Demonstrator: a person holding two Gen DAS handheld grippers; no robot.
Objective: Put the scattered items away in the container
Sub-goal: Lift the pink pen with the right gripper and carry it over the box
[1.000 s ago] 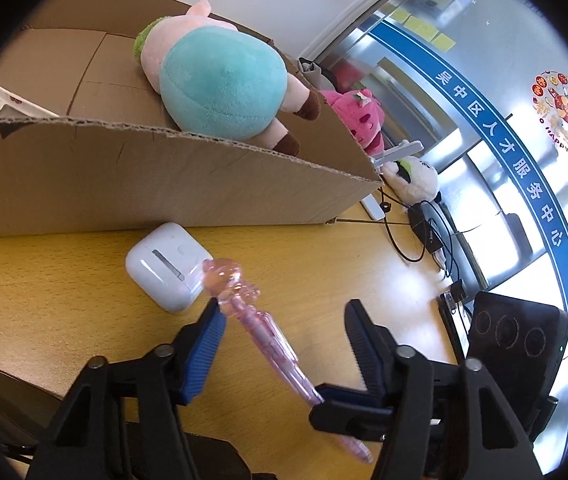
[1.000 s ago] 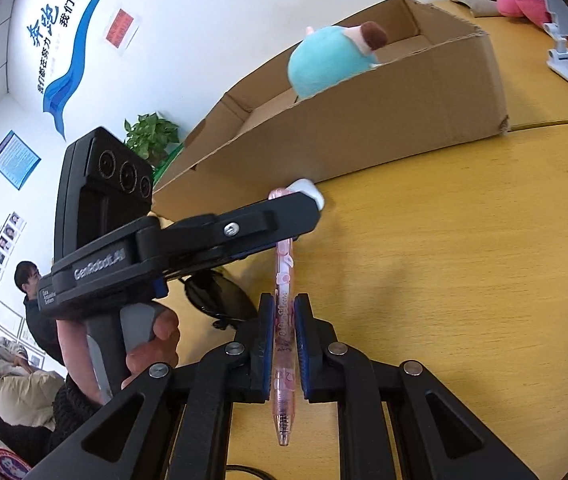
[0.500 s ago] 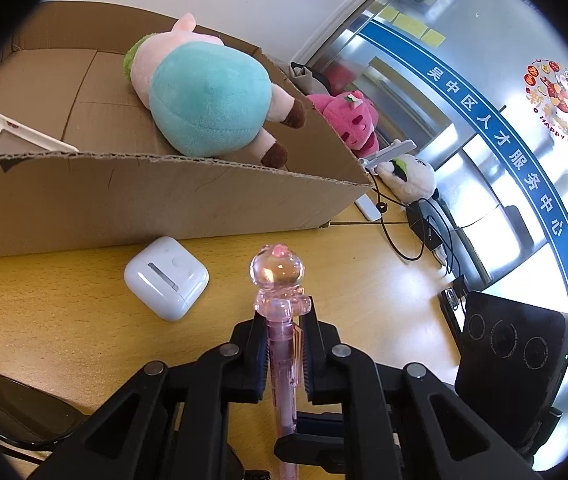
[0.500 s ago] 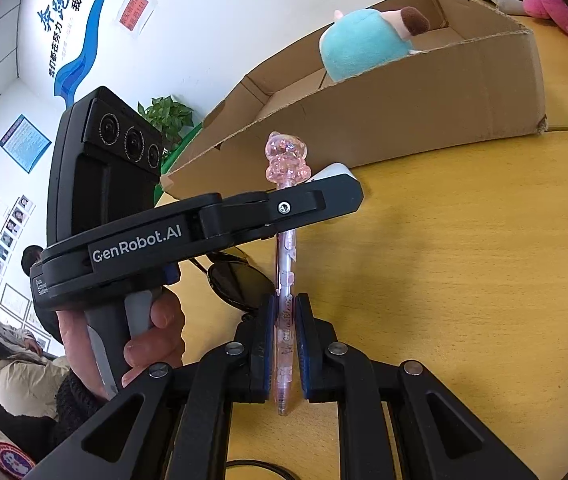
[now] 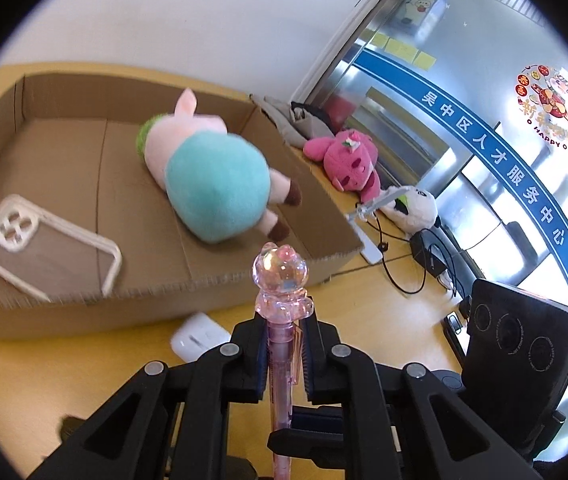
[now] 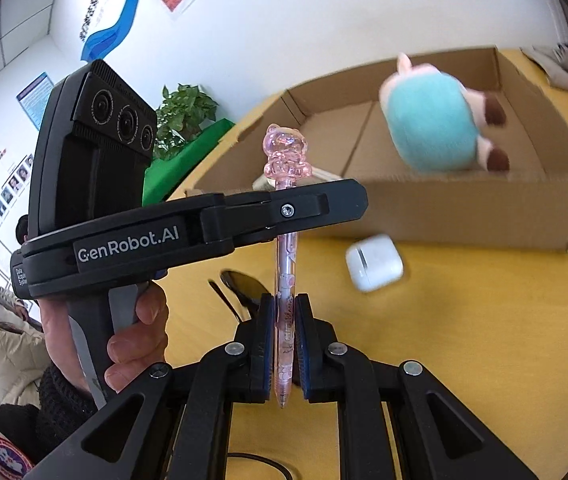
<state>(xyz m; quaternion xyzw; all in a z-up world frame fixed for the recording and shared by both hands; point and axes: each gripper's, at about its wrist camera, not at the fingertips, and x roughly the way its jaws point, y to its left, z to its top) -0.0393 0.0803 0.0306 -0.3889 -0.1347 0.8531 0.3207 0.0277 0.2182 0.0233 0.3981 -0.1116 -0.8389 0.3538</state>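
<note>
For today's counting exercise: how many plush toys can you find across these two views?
3. The teal-and-pink plush lies inside the cardboard box. The pink plush and the white panda plush sit on the table beyond the box. Others may be hidden.

Black claw [image 6: 284, 350] with blue pads, silver screws, white "GenRobot.AI" lettering, 3 lenses; bare-skinned hand [image 6: 124, 340].

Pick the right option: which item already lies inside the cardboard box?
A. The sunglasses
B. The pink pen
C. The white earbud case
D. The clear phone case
D: the phone case lies on the floor of the box, beside the plush.
</note>
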